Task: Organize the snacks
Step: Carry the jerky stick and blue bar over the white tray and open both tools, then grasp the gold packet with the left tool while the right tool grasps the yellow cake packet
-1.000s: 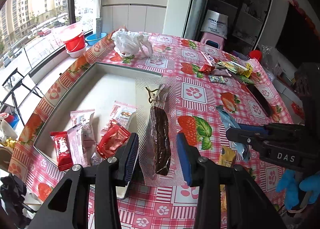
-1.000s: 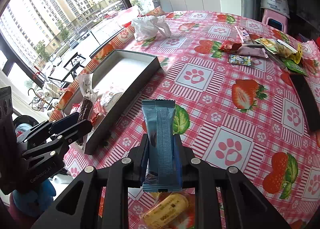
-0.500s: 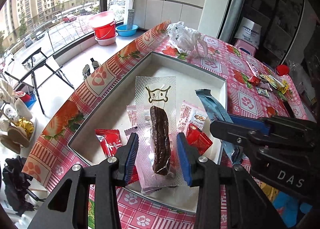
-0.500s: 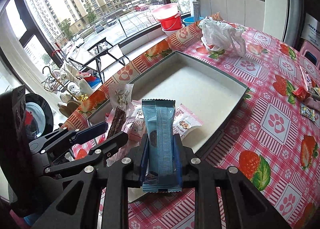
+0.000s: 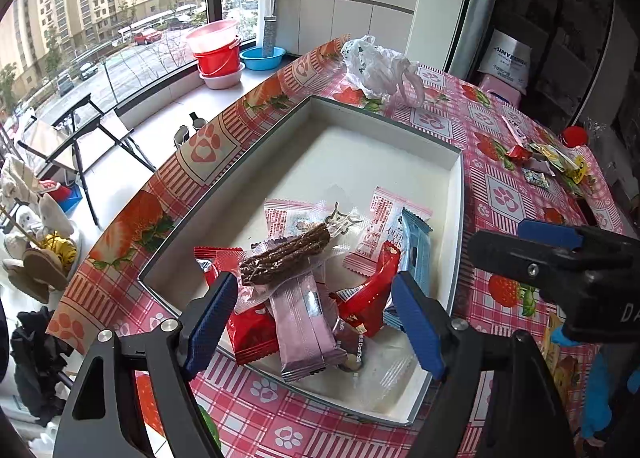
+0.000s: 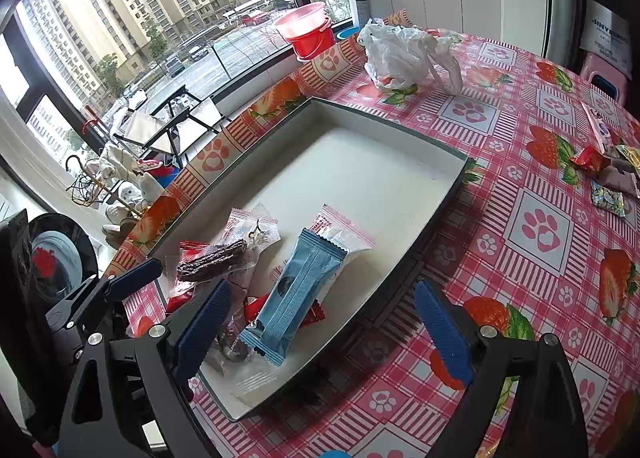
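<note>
Both tools are spread wide and hold nothing: the left tool (image 5: 312, 322) and right tool (image 6: 324, 326) hover over the near end of the tray (image 6: 460, 177), where the blue packet (image 6: 296, 294) and meat stick (image 5: 286, 254) lie loose on the pile. Loose snacks (image 6: 600, 169) remaining on the desk (image 6: 540, 225) sit at the right edge of the right-wrist frame, so the right tool looks nearer. It would probably need to swing rightward.

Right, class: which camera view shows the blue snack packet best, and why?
The right wrist view: the blue snack packet lies fully visible atop the pile in the tray. The left wrist view shows only part of it, its lower end hidden behind a gripper finger.
</note>
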Motion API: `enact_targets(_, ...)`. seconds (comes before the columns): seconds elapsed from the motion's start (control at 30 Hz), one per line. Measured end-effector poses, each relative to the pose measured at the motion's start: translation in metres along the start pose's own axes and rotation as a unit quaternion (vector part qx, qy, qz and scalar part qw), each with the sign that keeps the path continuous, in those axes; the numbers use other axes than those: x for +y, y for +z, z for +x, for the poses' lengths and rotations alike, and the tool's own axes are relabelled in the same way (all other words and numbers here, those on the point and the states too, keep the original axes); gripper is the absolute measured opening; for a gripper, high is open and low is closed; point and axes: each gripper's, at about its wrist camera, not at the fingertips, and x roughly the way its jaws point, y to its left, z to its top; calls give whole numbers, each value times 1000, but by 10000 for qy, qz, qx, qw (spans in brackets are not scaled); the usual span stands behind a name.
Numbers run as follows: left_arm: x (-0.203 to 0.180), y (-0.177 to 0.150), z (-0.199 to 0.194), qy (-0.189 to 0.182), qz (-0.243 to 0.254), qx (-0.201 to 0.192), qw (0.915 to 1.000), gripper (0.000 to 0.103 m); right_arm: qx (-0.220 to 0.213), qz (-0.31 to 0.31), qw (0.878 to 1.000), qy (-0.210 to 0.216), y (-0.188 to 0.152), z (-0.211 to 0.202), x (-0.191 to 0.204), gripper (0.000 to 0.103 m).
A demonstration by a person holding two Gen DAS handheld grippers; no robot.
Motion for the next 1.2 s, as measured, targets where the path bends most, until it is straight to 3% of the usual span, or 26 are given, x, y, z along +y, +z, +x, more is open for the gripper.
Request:
enact_targets(0.17, -27, -17, -17, -76, 271, 7, 9996, 82, 79, 237, 9997, -52, -28, -29, -38, 94)
enact_targets(0.37, -77, -52, -38, -394, 733, 42, 9965, 84, 165, 885, 9959, -24, -89, -68, -96, 94)
enact_targets(0.47, -103, -75, -35, -456, 1005, 229, 9936, 85, 256, 1059, 9937, -251, -124, -84, -118, 94)
enact_targets(0.6, -125, -100, -24, -559, 1186, 550, 9898, 85, 421, 854, 9929, -720, -165, -95, -131, 94)
enact_targets(0.77, -131, -106, -23, -406, 1288, 638, 9888, 85, 646, 803, 9912, -833, -197, -94, -127, 94)
enact_targets(1.0, -106, -84, -36, -103, 973, 422, 9943, 85, 556, 617, 9931, -831, -191, -75, -88, 94)
enact_targets(1.17, -117, -80, -32, -105, 1191, 521, 9915, 85, 472, -186, 9854, -1625, -190, -54, -58, 94)
enact_targets(1.2, -123, -81, -30, -155, 1279, 546, 9902, 85, 385, -259, 9851, -1656, -192, -55, -61, 99)
